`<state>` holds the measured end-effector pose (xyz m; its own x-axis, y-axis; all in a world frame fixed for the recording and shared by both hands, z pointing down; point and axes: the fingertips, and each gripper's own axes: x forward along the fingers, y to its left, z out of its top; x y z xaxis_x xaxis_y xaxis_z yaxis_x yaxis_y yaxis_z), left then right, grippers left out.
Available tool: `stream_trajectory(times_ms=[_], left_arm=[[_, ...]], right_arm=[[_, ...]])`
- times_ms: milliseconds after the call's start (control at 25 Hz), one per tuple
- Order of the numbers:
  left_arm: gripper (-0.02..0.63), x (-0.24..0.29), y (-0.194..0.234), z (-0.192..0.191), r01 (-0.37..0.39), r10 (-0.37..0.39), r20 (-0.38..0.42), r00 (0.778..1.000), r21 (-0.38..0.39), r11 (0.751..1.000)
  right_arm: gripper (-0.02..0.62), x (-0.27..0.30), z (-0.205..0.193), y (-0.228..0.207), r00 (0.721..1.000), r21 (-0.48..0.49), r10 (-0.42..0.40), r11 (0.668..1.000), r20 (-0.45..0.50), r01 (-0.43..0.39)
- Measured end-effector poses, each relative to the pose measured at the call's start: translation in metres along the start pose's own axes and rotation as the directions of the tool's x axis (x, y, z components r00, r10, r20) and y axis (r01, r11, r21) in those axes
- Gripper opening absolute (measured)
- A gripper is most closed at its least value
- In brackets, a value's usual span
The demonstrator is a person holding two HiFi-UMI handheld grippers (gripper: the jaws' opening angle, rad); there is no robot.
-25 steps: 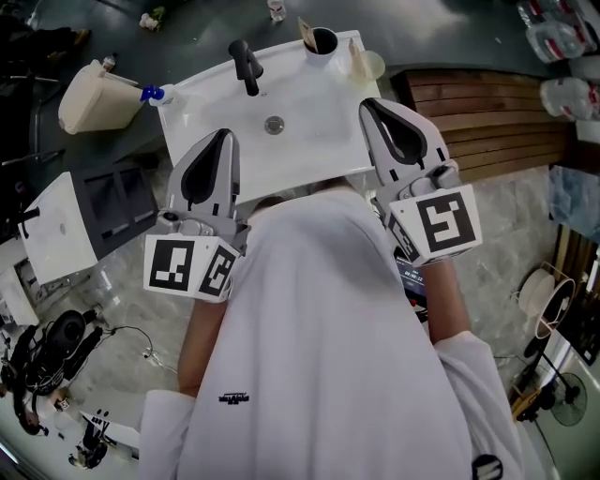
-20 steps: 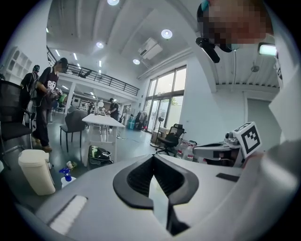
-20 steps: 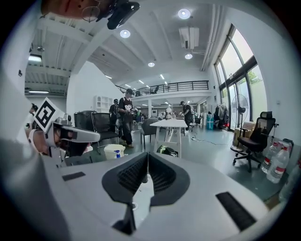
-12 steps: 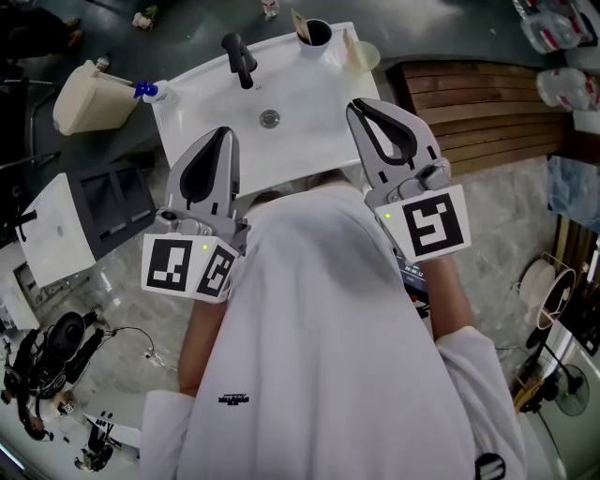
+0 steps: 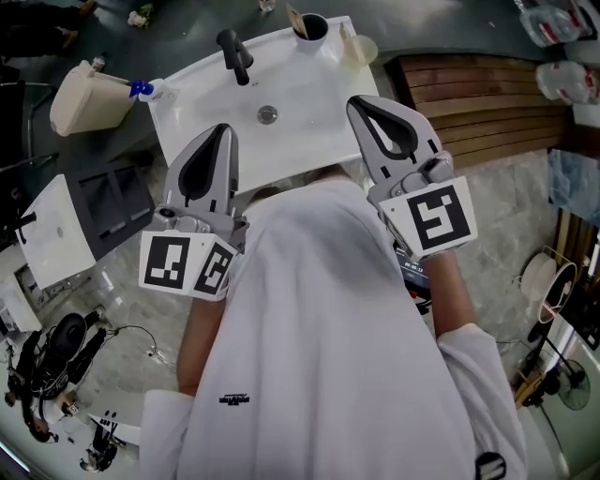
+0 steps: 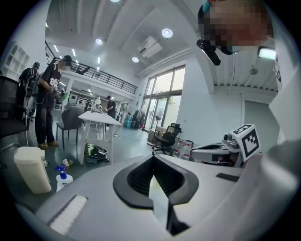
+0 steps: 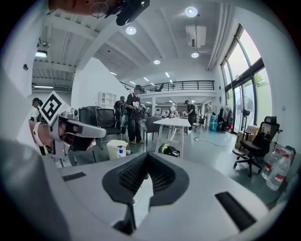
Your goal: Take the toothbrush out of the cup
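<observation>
A dark cup stands on the far rim of the white sink, with a toothbrush leaning out of it to the left. Both grippers hover at the sink's near edge, well short of the cup. My left gripper is shut and holds nothing; in its own view the jaw tips meet against the room behind. My right gripper is likewise shut and empty, its tips touching. Neither gripper view shows the cup or the toothbrush.
A black faucet and a drain sit in the sink, with a pale cup at its right corner. A beige bin and a blue-topped spray bottle stand to the left. A wooden bench is to the right.
My right gripper has shifted a little forward and left over the sink's near edge. The left gripper has barely moved. Both stay shut.
</observation>
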<state>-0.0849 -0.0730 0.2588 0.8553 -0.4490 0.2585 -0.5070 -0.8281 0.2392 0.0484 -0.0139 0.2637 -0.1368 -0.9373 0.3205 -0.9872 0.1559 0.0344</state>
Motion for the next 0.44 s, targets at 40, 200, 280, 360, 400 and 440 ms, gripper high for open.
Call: stream_trajectory(times_ms=[40, 200, 280, 360, 400, 440], left_arm=[[0.005, 0.0007, 0.0000, -0.0001, 0.001, -0.001, 0.000, 1.000, 0.000, 1.000], [0.005, 0.0029, -0.0034, -0.0002, 0.009, -0.009, -0.003, 1.000, 0.004, 1.000], [0.005, 0.0018, -0.0048, 0.0001, 0.013, -0.013, -0.003, 1.000, 0.004, 1.000], [0.005, 0.0005, -0.0045, 0.0006, 0.015, -0.015, -0.003, 1.000, 0.004, 1.000], [0.005, -0.0001, -0.0042, 0.0009, 0.016, -0.016, -0.003, 1.000, 0.004, 1.000], [0.005, -0.0006, -0.0039, 0.0013, 0.017, -0.017, -0.003, 1.000, 0.004, 1.000]], right_arm=[[0.006, 0.0000, -0.0005, 0.0010, 1.000, -0.002, 0.005, 1.000, 0.001, -0.005], [0.006, -0.0009, 0.0012, 0.0023, 1.000, -0.003, 0.006, 1.000, 0.013, -0.006], [0.006, -0.0018, 0.0016, 0.0035, 1.000, -0.005, 0.001, 1.000, 0.016, -0.001], [0.006, -0.0014, 0.0028, 0.0060, 1.000, 0.002, 0.002, 1.000, 0.011, -0.003], [0.006, -0.0011, 0.0037, 0.0071, 1.000, 0.006, 0.003, 1.000, 0.009, -0.003], [0.006, -0.0008, 0.0046, 0.0082, 1.000, 0.011, 0.004, 1.000, 0.008, -0.004]])
